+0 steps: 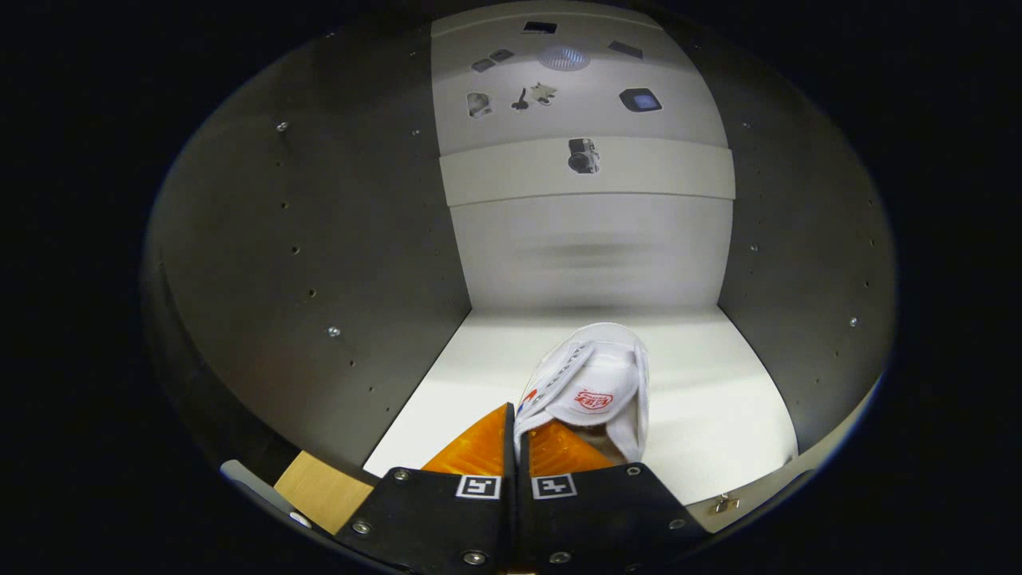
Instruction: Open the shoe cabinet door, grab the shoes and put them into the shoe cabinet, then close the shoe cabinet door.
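My gripper (516,431) clenched on the white canvas lace-up shoe's (595,383) side wall, shoe at twelve o'clock ahead, inside the white-floored, grey-walled shoe cabinet (718,415).

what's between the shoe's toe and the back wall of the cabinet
Nothing: in the gripper view, bare white cabinet floor runs from the shoe, pinched by the gripper, to the back wall.

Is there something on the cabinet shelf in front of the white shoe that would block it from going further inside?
Nothing visible does. The gripper has its fingers shut on the side of the white shoe, which is already inside the shoe cabinet. The white shelf beyond its toe is bare up to the back wall.
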